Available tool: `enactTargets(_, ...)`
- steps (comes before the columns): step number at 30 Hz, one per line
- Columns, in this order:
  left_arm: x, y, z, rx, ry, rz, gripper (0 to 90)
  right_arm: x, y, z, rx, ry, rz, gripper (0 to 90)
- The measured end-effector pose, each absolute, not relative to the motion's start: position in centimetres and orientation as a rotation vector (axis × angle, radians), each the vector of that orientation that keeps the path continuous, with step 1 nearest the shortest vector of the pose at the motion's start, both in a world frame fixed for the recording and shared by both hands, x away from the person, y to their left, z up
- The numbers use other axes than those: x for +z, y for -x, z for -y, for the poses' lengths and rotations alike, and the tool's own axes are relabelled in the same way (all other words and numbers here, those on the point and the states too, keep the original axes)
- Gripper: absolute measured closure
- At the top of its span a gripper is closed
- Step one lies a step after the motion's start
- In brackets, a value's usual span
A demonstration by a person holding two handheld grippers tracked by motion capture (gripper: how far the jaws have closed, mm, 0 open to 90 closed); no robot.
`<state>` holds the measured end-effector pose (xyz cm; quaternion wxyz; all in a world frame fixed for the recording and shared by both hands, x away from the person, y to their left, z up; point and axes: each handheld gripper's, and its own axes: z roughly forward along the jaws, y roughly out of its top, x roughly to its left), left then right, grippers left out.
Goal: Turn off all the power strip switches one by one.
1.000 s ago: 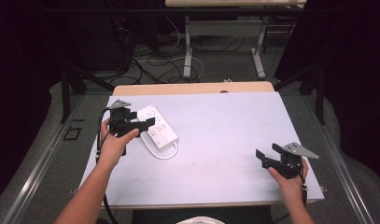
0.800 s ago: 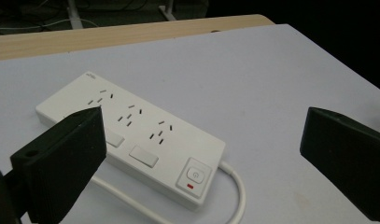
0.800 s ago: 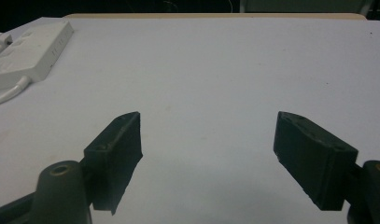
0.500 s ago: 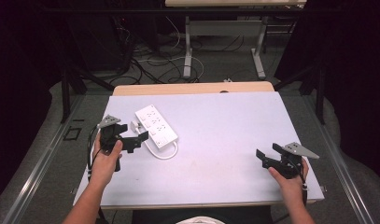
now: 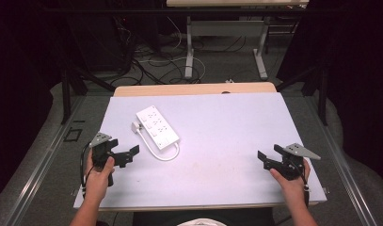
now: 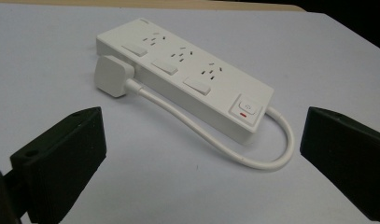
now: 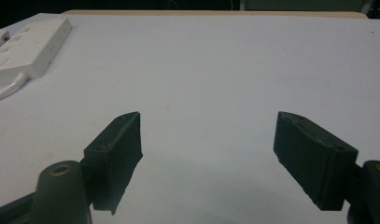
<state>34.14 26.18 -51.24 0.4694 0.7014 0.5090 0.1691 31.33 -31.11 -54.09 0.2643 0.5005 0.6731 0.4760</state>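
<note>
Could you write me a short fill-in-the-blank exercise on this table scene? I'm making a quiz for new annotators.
1. The white power strip has ____ socket outlets along its top.
2. The plug on the strip's short cord lies ____ the strip, not in a socket.
3. The jaws of the left hand-held gripper stand ____, with nothing between them.
4. The right hand-held gripper is near the table's ____ edge as the person sees it.

Missing words: three; beside; open; right

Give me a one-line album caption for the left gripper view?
Open black jaws frame a white power strip, its plug and looped cord beside it.
</note>
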Motion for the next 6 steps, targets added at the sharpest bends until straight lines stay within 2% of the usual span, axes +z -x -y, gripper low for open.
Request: enactTargets(6, -51.66, -34.03, -26.54, 0.420, -1.714, -1.259, 0.8, -54.19, -31.38, 31.08, 1.291, -1.358, -1.826, 22.9)
